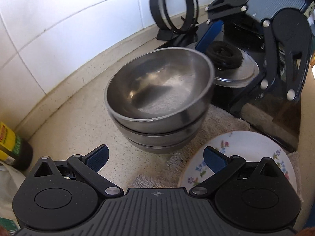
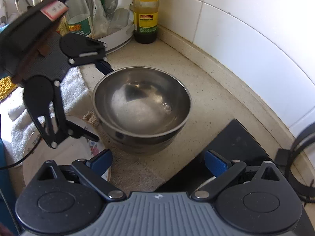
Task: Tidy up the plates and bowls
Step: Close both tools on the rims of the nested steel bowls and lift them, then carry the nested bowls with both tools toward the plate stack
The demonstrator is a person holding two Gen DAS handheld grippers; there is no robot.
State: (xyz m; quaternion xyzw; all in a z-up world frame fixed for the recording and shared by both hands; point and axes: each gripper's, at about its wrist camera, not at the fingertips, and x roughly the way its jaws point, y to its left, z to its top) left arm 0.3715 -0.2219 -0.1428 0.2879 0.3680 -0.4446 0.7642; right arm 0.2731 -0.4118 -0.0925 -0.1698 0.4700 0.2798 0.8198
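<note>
A stack of three steel bowls (image 1: 157, 98) stands on the counter; the top bowl sits tilted. The stack also shows in the right wrist view (image 2: 141, 106). A white floral plate (image 1: 246, 153) lies on a towel to the stack's right, also in the right wrist view (image 2: 65, 153). My left gripper (image 1: 155, 159) is open and empty, just short of the stack. My right gripper (image 2: 158, 163) is open and empty, facing the stack from the opposite side; it shows in the left wrist view (image 1: 236, 37) beyond the bowls.
A black stove (image 1: 265, 102) with a steel burner cap (image 1: 234, 68) is behind the bowls. Black pan-support rings (image 1: 175, 11) lean on the tiled wall. Bottles (image 2: 145, 11) and a tray crowd the corner. A white towel (image 2: 72, 86) lies beside the stack.
</note>
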